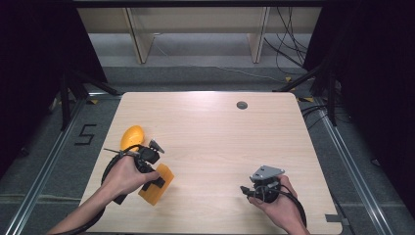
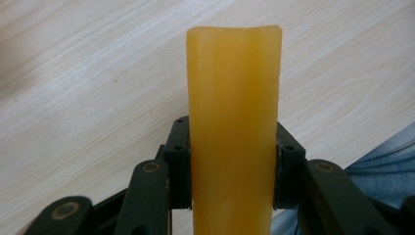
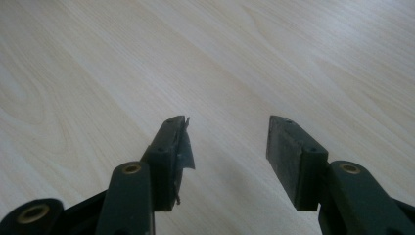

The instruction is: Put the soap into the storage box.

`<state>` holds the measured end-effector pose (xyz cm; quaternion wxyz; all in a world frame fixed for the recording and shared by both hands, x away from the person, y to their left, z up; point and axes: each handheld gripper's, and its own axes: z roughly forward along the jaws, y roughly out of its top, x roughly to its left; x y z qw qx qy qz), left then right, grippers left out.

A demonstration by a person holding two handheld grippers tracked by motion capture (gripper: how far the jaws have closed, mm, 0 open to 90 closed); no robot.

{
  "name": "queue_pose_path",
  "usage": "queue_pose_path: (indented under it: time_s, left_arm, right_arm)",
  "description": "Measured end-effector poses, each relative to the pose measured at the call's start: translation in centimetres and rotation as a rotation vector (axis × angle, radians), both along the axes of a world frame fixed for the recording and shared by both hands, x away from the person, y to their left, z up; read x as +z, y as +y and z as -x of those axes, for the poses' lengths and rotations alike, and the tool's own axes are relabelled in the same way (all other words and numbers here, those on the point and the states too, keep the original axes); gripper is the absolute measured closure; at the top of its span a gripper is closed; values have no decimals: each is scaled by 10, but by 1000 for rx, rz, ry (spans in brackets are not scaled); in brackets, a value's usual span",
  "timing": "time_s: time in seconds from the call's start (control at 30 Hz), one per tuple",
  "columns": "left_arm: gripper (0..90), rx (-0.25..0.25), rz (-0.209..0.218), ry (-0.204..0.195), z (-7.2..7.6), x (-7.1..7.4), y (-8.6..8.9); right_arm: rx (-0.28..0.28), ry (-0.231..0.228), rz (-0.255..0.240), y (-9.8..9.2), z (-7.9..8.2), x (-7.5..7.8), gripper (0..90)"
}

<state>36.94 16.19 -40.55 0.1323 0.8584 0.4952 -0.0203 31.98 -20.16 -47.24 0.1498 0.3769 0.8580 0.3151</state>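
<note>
Dark curtains and grey floor are ringing a pale wood-grain table (image 1: 220, 127) w/ rounded corners in the high view. Near-left, the left gripper (image 1: 157, 182) is clamping a flat orange rubbery slab (image 1: 157, 188), w/ a rounded yellow-orange plastic object (image 1: 132, 137) lying just beyond the hand; what that object is, can't tell. Near-right, the right gripper (image 1: 249, 190) is sitting in the person's hand, well apart from the slab.

Left gripper view: jaws are pressing both long edges of the slab (image 2: 234, 127), which is sticking out well past the fingertips (image 2: 177, 147) over bare tabletop. Risk, as I'm judging it: grip is low on the piece, so the long free end is acting as a lever; a knock on the table or a quick swing could be twisting it out. It's looking soft, so squeezing harder may be bowing it rather than securing it.

Right gripper view: right gripper (image 3: 227, 139) is standing wide apart, holding nothing, pads (image 3: 284, 156) touching nothing, hovering over wood. Left pad lining is looking torn, which could be weakening any later pinch.
</note>
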Motion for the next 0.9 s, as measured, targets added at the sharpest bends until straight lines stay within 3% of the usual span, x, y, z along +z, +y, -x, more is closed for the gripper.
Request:
queue_pose_path:
  time_s: [0.43,0.9]
  left_arm:
    - [604,52,3,-23,-6,-2,7]
    - [604,58,-2,-22,-12,-2,16]
  right_arm:
    - [0,0,1,0,0,0,498]
    - [0,-3,0,0,-1,0,498]
